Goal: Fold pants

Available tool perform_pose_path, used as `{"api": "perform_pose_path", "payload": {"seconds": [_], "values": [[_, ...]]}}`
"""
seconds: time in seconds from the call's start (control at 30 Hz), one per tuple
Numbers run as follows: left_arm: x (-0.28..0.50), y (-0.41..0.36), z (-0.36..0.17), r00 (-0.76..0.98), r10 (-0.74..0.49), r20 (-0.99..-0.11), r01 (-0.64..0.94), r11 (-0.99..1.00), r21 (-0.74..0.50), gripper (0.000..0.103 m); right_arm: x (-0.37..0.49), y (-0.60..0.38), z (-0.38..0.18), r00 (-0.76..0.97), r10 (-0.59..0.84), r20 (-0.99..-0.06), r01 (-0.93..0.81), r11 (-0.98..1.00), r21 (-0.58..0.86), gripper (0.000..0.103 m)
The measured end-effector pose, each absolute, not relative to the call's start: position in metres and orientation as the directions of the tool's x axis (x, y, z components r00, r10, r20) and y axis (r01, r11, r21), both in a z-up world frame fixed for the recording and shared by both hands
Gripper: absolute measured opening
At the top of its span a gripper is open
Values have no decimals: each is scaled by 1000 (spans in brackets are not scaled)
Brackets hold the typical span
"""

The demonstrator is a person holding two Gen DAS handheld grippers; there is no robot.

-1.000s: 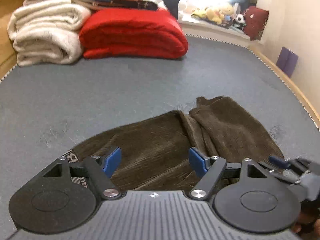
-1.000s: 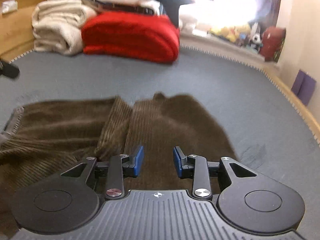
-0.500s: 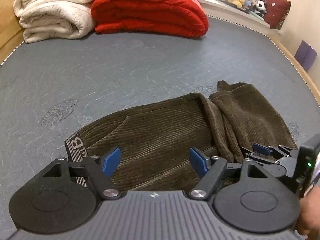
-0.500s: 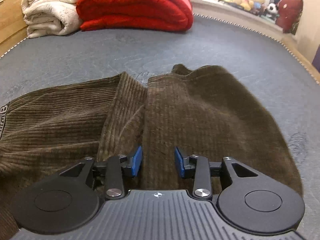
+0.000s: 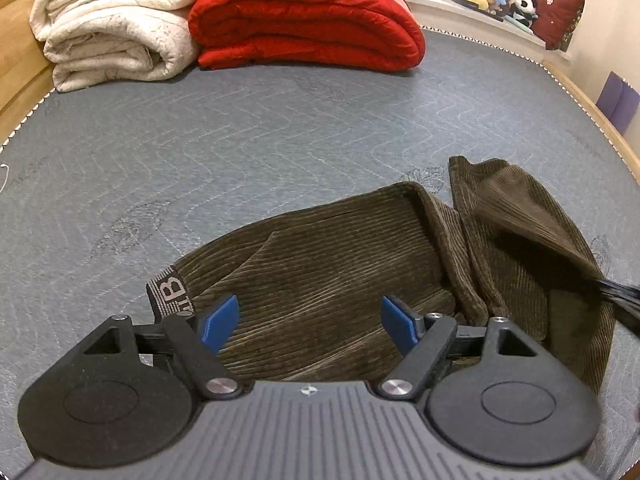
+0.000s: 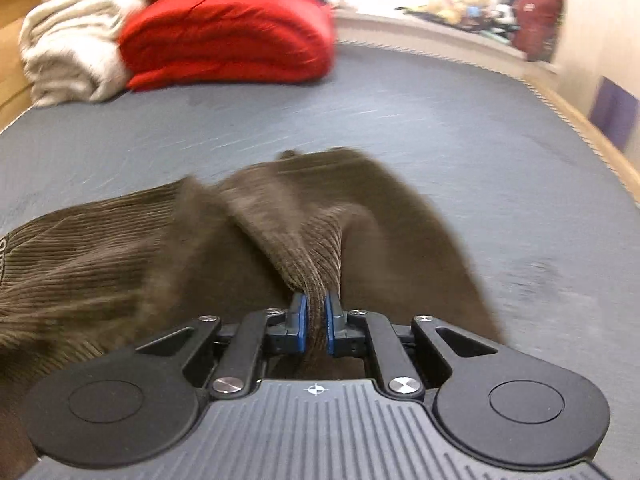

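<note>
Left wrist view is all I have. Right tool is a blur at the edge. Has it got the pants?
Observer: Yes. Right tool has just closed; its jaws pinch a fold of the pants.
Operator: Cloth off the bed?
Observer: Only a ridge, rising to the pads. The rest lies on the mattress.
Operator: Deep pinch?
Observer: Yes, cloth runs past the pads toward the tool body.
</note>
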State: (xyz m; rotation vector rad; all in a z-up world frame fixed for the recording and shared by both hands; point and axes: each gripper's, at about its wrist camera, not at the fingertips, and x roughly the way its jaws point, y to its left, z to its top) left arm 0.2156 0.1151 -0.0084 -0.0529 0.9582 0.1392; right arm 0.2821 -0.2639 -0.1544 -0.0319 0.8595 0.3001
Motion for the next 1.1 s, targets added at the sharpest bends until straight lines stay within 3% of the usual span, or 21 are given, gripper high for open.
{"api": "perform_pose_path", "payload": {"seconds": [0.17,0.3,0.4,0.47,0.57,0.6,0.73,1.1], "values": [[207,118,-6,571,94,-816,-135,991,20,83,251,-384,-163,557,140,-819,-123,989,86,7],[201,116,-11,559,101,-823,-119,992,41,83,213,-483,-204,361,-32,-932,68,998,-9,3],[199,114,-14,553,108,-826,-111,992,56,84,183,-545,-227,244,-96,-965,231,972,-39,3],[199,112,-16,551,112,-827,-105,992,64,84,168,-573,-221,284,-115,-952,302,953,-25,7],[201,105,-18,546,111,-831,-101,993,66,84,152,-597,-194,471,-81,-878,366,924,111,9],[202,102,-18,545,108,-831,-97,993,65,85,151,-599,-187,526,-67,-848,360,921,150,10],[206,85,-20,550,103,-829,-69,995,78,85,161,-575,-185,625,-14,-780,246,953,180,43],[213,66,-29,539,112,-835,-51,994,100,86,238,-469,-241,589,-41,-807,-72,992,-103,46]]}}
